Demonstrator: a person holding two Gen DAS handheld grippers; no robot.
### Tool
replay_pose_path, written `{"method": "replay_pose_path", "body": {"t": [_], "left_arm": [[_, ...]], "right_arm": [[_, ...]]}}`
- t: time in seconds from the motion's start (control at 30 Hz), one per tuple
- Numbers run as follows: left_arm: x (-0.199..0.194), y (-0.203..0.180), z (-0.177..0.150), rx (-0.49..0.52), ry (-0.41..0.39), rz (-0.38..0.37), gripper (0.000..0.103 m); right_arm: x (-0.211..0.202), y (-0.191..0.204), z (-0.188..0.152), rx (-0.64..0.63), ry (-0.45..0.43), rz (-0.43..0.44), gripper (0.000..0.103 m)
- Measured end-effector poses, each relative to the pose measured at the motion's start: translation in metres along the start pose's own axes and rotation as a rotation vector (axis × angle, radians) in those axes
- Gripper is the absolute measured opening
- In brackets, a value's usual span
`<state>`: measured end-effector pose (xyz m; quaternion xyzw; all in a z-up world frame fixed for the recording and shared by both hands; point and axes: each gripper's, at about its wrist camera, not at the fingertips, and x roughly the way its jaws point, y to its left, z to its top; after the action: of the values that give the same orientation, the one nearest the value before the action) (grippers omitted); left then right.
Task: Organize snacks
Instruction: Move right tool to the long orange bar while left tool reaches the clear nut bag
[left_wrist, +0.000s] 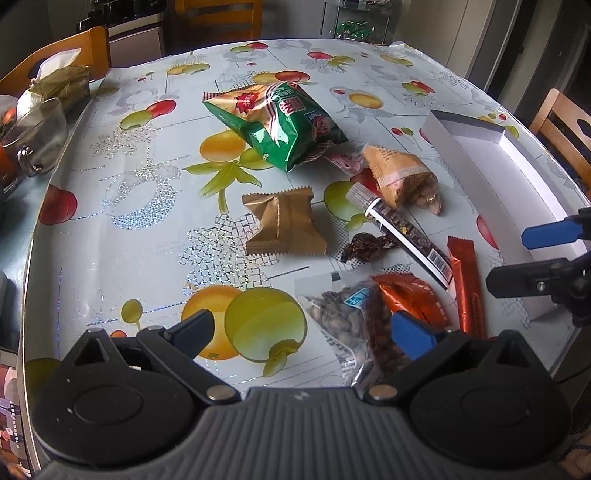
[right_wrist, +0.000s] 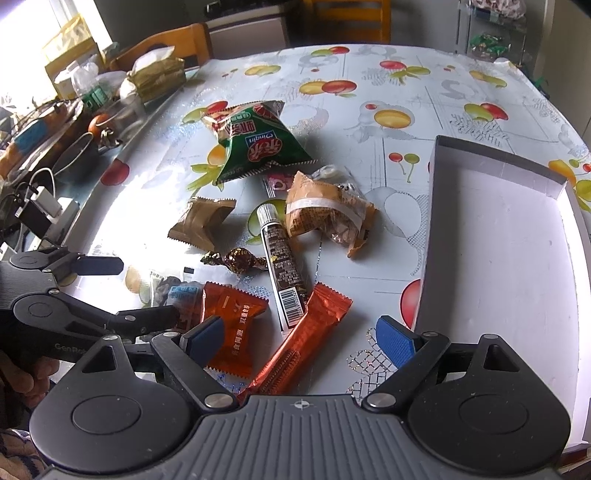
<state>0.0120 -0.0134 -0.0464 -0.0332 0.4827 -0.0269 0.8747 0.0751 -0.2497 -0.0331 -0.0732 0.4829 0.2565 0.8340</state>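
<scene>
Snacks lie scattered on the fruit-print tablecloth: a green chip bag (left_wrist: 284, 125) (right_wrist: 255, 144), a gold packet (left_wrist: 284, 227) (right_wrist: 201, 223), a tan nut bag (left_wrist: 402, 177) (right_wrist: 325, 214), a black stick pack (left_wrist: 406, 236) (right_wrist: 282, 266), a dark wrapped candy (left_wrist: 365, 247) (right_wrist: 236, 260), an orange stick (left_wrist: 467, 288) (right_wrist: 306, 332), an orange square packet (left_wrist: 410, 299) (right_wrist: 232, 317) and a clear bag of seeds (left_wrist: 351, 314) (right_wrist: 170, 291). An empty white box (left_wrist: 480, 177) (right_wrist: 498, 258) sits at the right. My left gripper (left_wrist: 303, 334) (right_wrist: 149, 291) hovers open near the seed bag. My right gripper (right_wrist: 299, 341) (left_wrist: 517, 254) is open over the orange stick.
Along the table's left edge stand a glass jar (left_wrist: 40, 136), a tissue pack (left_wrist: 62, 81) (right_wrist: 155, 74), cables and a charger (right_wrist: 44, 206). Wooden chairs (left_wrist: 561, 125) (right_wrist: 173, 44) stand around the table. The far half of the tablecloth holds no snacks.
</scene>
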Motion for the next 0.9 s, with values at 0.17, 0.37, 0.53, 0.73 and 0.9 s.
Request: {"method": "replay_pose_path", "body": {"t": [0.17, 0.37, 0.53, 0.73, 0.9], "left_arm": [[0.004, -0.001, -0.001, 0.003, 0.010, -0.013, 0.103], [0.009, -0.002, -0.002, -0.006, 0.016, -0.022, 0.098], [0.015, -0.004, -0.004, -0.005, 0.041, -0.043, 0.079], [0.017, -0.013, -0.004, 0.032, 0.043, -0.068, 0.076], [0.018, -0.016, -0.004, 0.051, 0.048, -0.075, 0.063]], "right_arm": [[0.004, 0.001, 0.000, -0.004, 0.010, 0.004, 0.090], [0.006, 0.001, -0.001, -0.002, 0.016, 0.008, 0.089], [0.008, -0.001, -0.001, 0.001, 0.023, 0.006, 0.089], [0.011, -0.002, -0.002, 0.007, 0.035, 0.006, 0.089], [0.016, -0.002, -0.003, 0.015, 0.041, 0.006, 0.088]]}}
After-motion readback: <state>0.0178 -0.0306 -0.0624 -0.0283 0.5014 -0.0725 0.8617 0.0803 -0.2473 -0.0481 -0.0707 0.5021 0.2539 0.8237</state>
